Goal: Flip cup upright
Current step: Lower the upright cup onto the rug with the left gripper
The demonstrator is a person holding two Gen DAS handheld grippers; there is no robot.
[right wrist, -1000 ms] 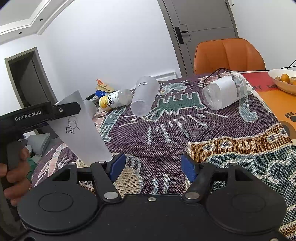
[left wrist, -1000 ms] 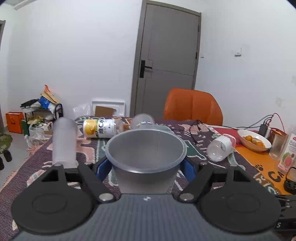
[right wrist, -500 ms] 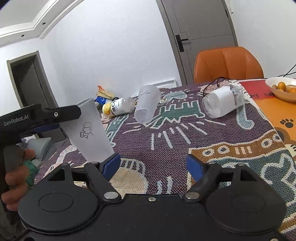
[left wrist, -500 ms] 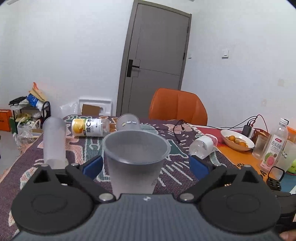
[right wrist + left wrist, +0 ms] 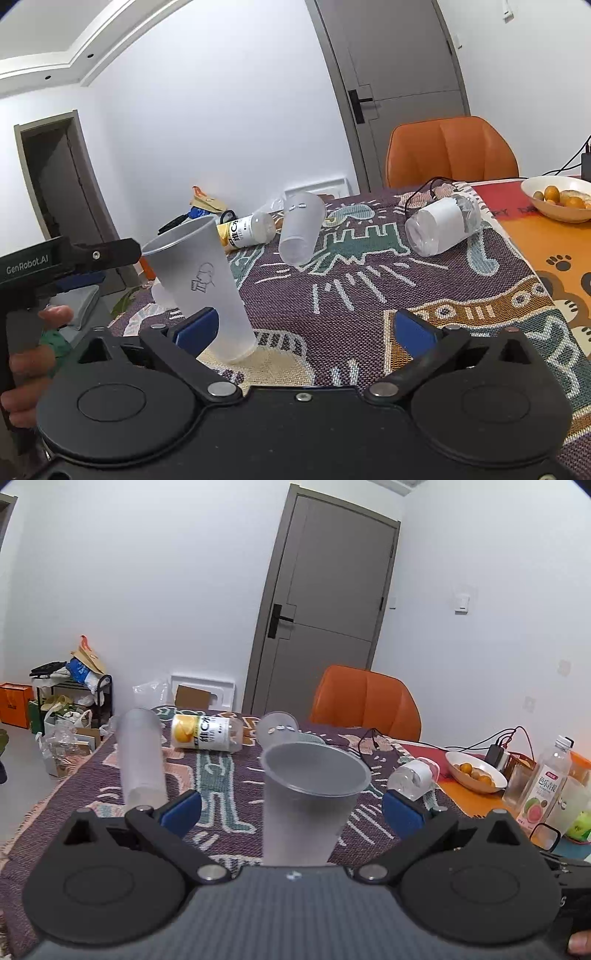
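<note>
A frosted plastic cup stands mouth-up on the patterned tablecloth between the blue pads of my left gripper, whose jaws are wide apart and clear of it. The same cup shows in the right wrist view, base on the cloth, leaning slightly. My right gripper is open and empty just right of it. Another frosted cup lies on its side farther back; it also shows in the left wrist view.
A tall frosted cup stands upside down at left. A yellow-labelled bottle and a clear jar lie on the cloth. A fruit bowl, a juice bottle, cables and an orange chair are at right.
The left gripper's jaws opened and let go of the cup, which now stands on the cloth. The left gripper drew back a little. The right gripper stayed open.
</note>
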